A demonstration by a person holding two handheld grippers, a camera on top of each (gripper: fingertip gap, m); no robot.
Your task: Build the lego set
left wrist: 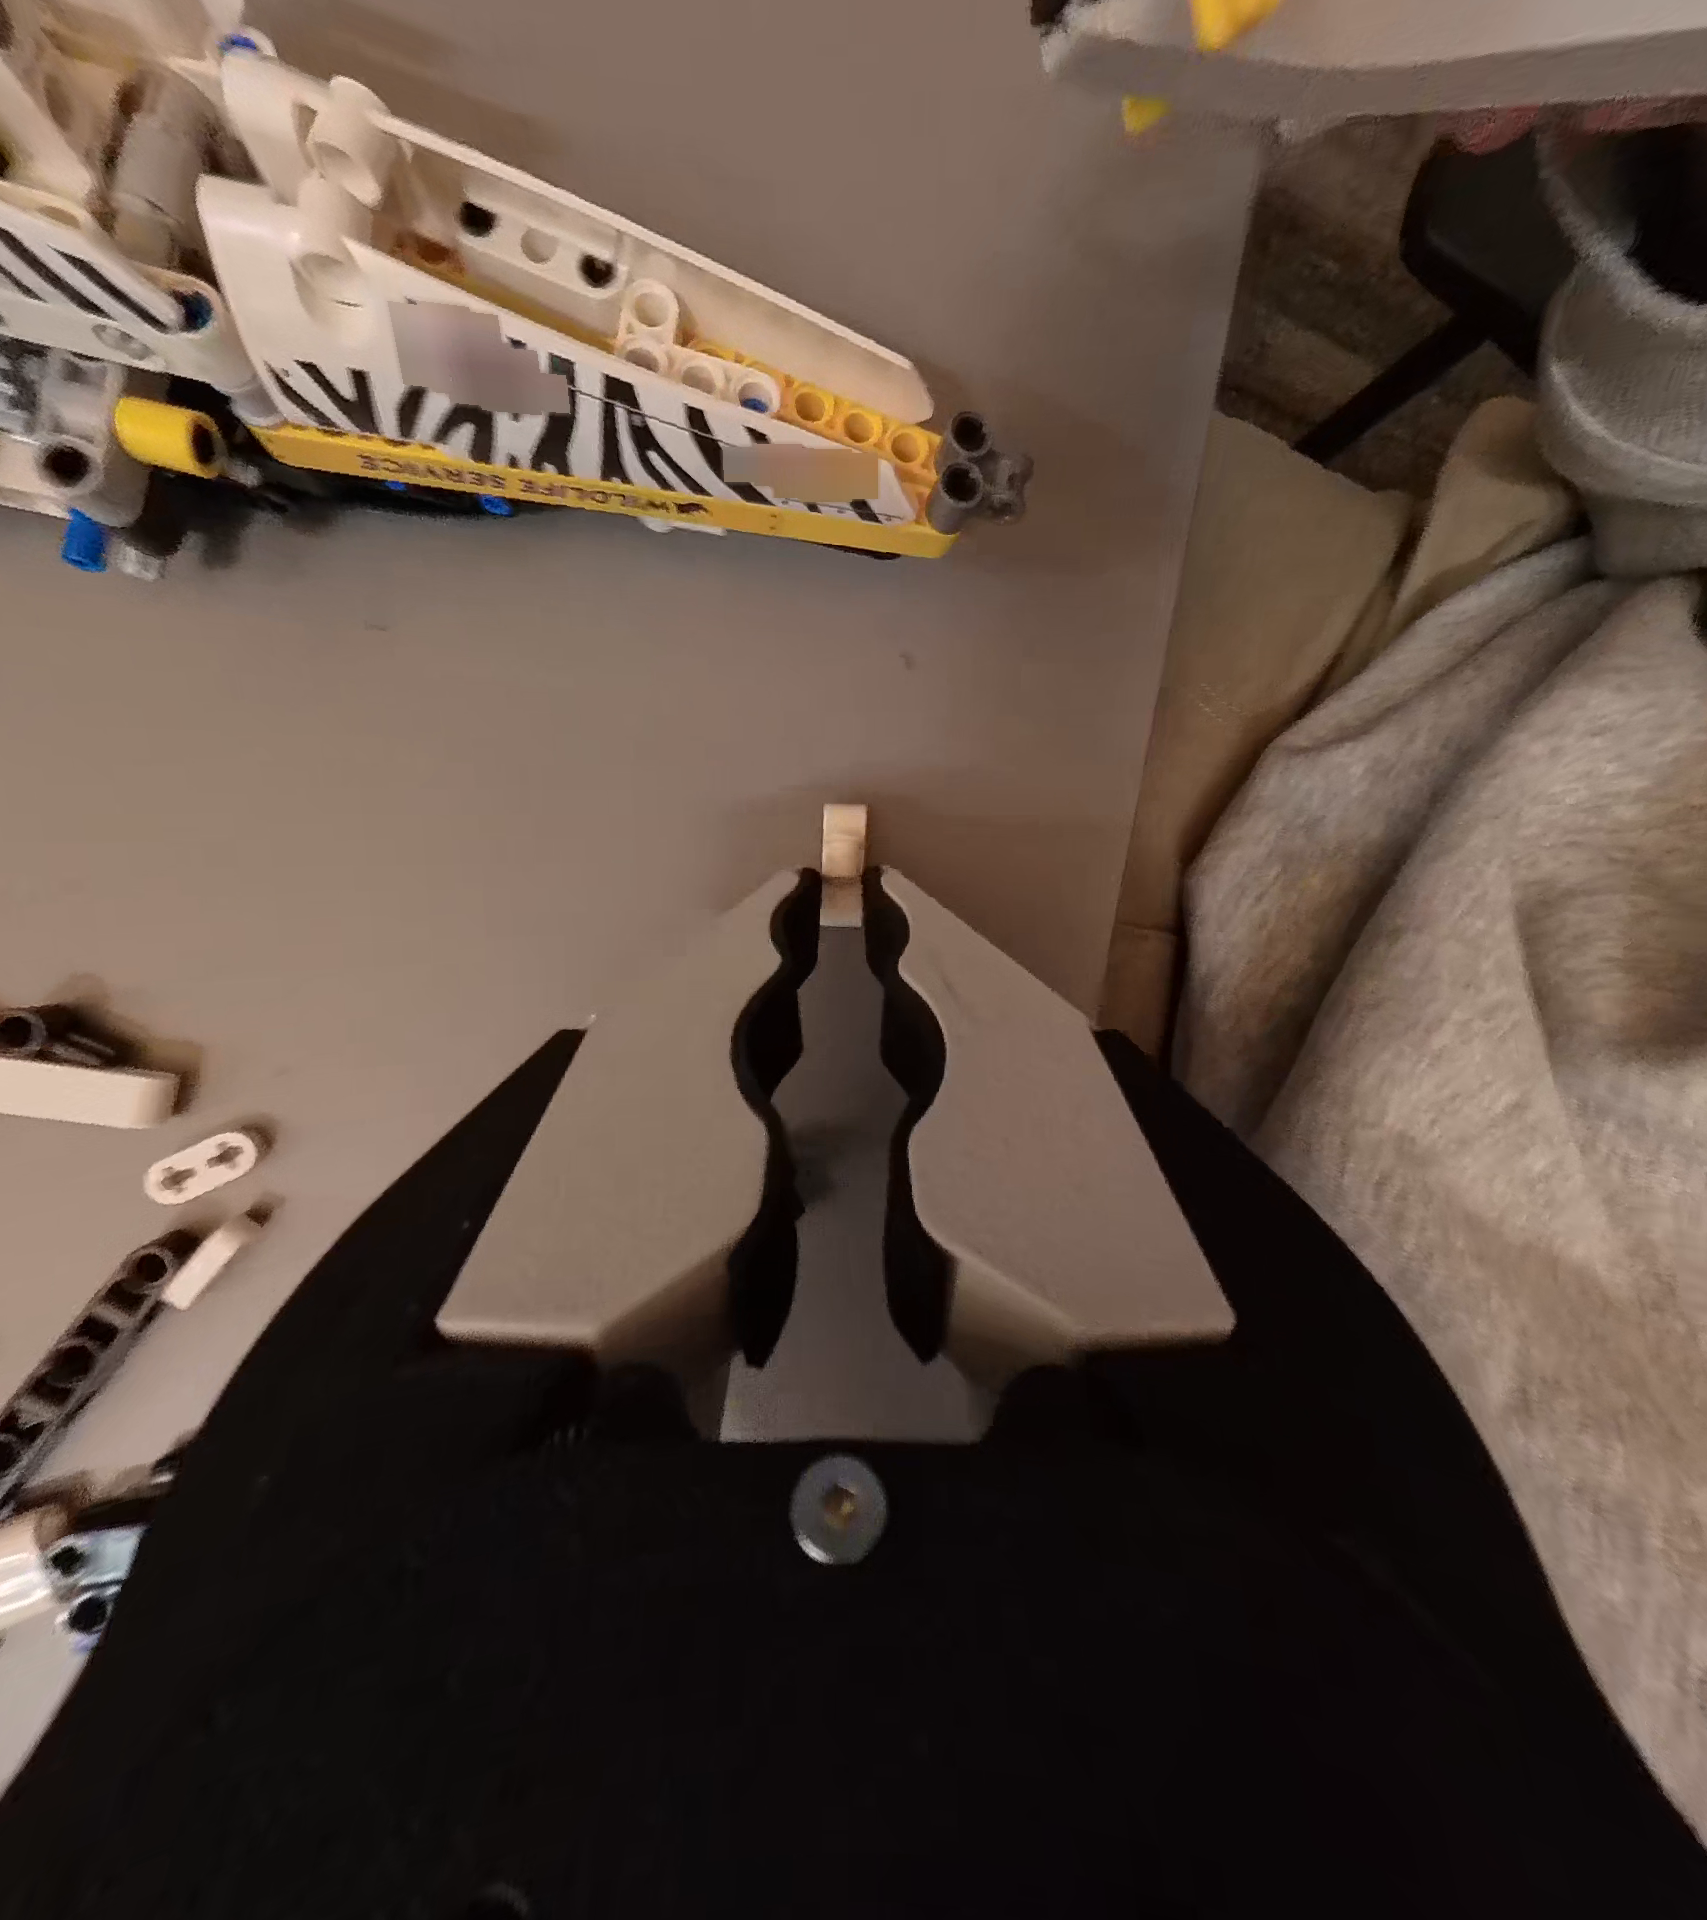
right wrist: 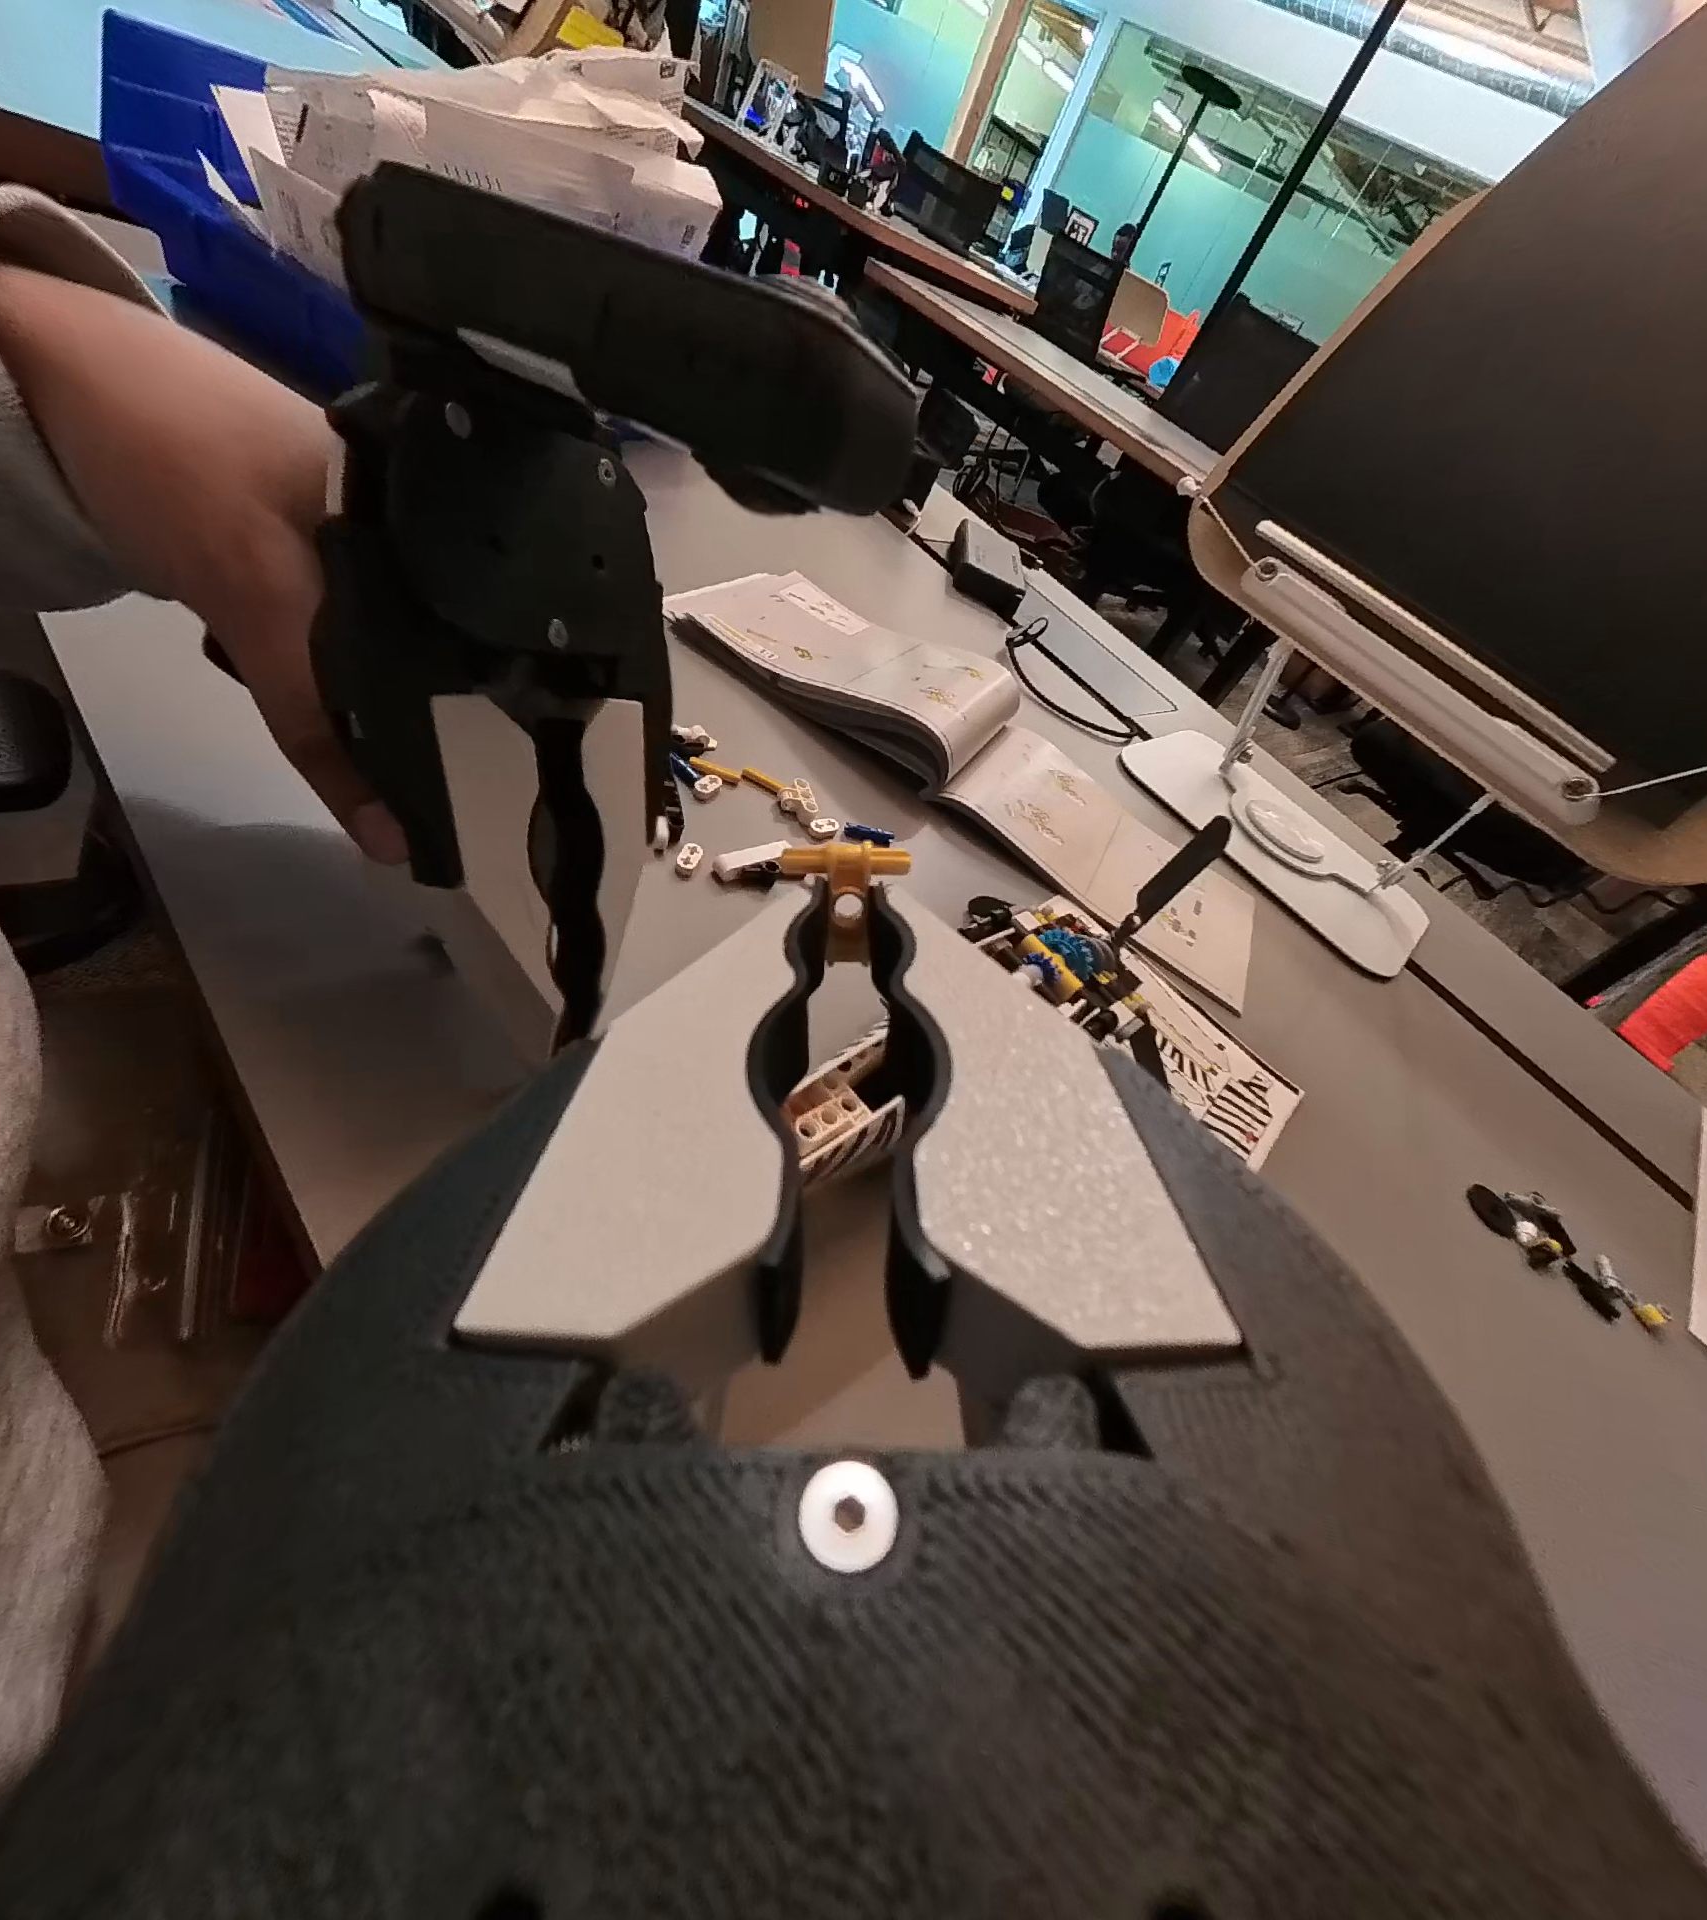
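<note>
My left gripper [left wrist: 841, 885] is shut on a small white lego piece [left wrist: 844, 854] and holds it above the grey table [left wrist: 516, 727], near its right edge. The half-built model [left wrist: 475, 374], white and yellow with zebra-striped panels, lies at the upper left of the left wrist view. My right gripper [right wrist: 847, 906] is shut on a tan T-shaped connector [right wrist: 844, 871] and holds it above the table. The left gripper also shows in the right wrist view [right wrist: 574, 1013], pointing down, held by a hand [right wrist: 205, 540]. A part of the striped model [right wrist: 844, 1122] shows between my right fingers.
Loose pieces [left wrist: 205, 1158] and a black beam [left wrist: 70, 1361] lie at the left. An open instruction booklet [right wrist: 890, 686], a sticker sheet [right wrist: 1213, 1081], a small sub-assembly [right wrist: 1067, 956] and more loose pieces [right wrist: 787, 800] lie on the table. A monitor [right wrist: 1555, 436] stands at the right. A grey sleeve [left wrist: 1503, 1039] is beside the table edge. One gripper's finger ends stand about 12 centimeters off the other's.
</note>
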